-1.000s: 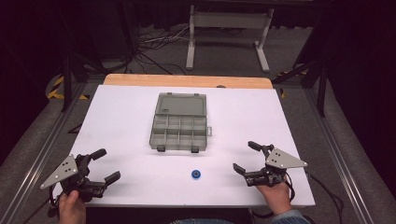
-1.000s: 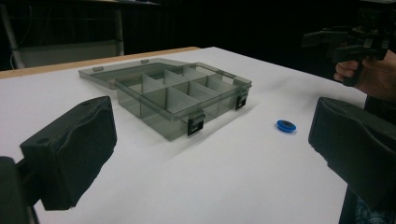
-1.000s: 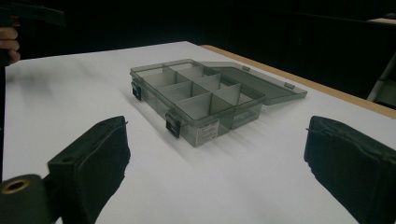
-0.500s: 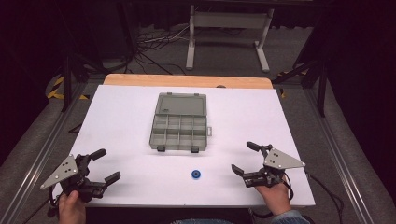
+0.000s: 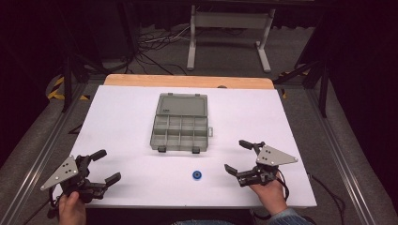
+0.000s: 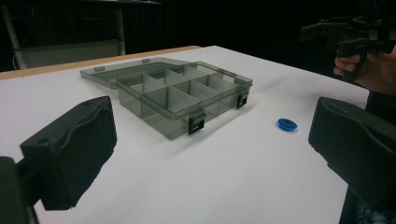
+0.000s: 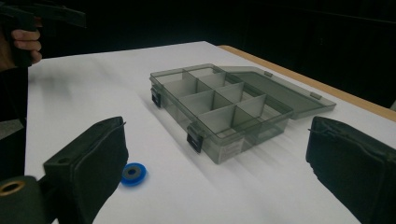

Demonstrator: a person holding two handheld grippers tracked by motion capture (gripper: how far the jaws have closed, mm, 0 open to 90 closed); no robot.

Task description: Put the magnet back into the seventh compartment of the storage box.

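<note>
While both hands rest low at the near edge of the white bench (image 5: 122,117), the left gripper (image 5: 101,167) and right gripper (image 5: 241,157) hold their fingers spread wide and empty. Between them, nearer the right one, lies a small blue ring (image 5: 197,175). Beyond it, the grey compartment box (image 5: 179,132) sits with lid folded back, its compartments bare.

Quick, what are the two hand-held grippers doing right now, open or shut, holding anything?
Left hand-held gripper: open, holding nothing.
Right hand-held gripper: open, holding nothing.
</note>
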